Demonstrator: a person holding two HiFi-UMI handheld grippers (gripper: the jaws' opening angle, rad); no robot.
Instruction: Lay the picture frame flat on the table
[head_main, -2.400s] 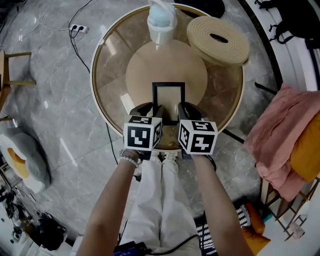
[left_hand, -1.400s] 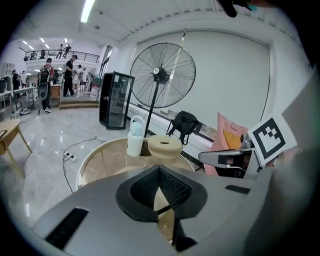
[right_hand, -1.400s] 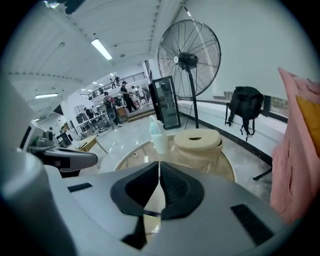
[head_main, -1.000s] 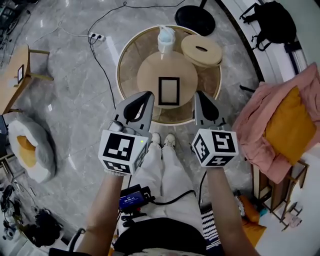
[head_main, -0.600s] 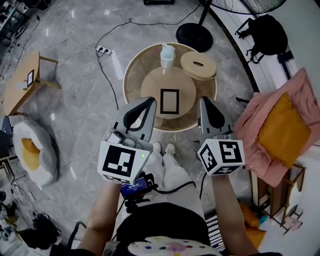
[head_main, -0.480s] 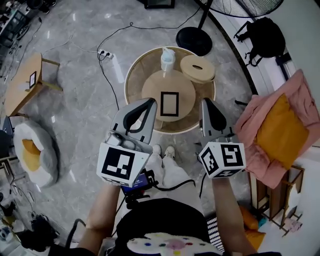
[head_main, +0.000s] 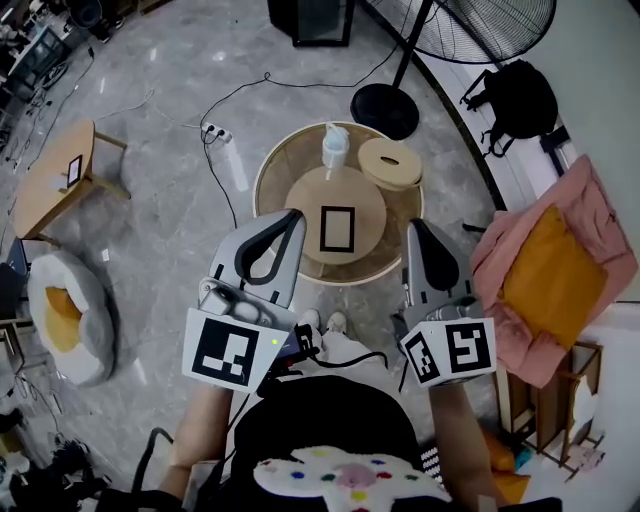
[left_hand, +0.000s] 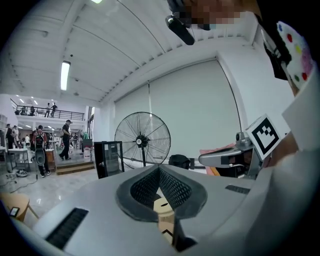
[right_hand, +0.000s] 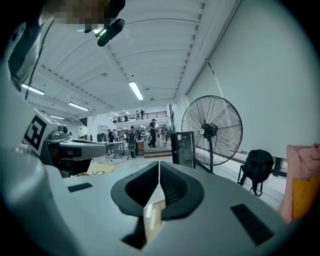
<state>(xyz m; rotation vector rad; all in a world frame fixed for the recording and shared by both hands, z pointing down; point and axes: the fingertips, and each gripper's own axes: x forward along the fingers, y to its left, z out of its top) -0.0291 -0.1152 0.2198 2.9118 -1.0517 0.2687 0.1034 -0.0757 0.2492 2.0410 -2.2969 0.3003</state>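
The black picture frame (head_main: 337, 228) lies flat on the round table (head_main: 272, 180), on its pale centre disc. Both grippers are raised high above it, close to the head camera. My left gripper (head_main: 292, 216) is at the left of the frame, its jaws pressed together on nothing (left_hand: 159, 169). My right gripper (head_main: 414, 226) is at the right, also shut and empty (right_hand: 159, 163). Both gripper views look level across the room, over the table.
On the table's far side stand a white jug (head_main: 335, 148) and a round woven lid (head_main: 390, 163). A standing fan (head_main: 470, 25) and its base (head_main: 384, 110) lie beyond. Pink cloth with an orange cushion (head_main: 548, 270) is right, a small wooden table (head_main: 55, 175) left, cables on the floor.
Both grippers have let go of the frame and risen well above the table; the head camera has risen too, so the table looks smaller. The frame stays flat.
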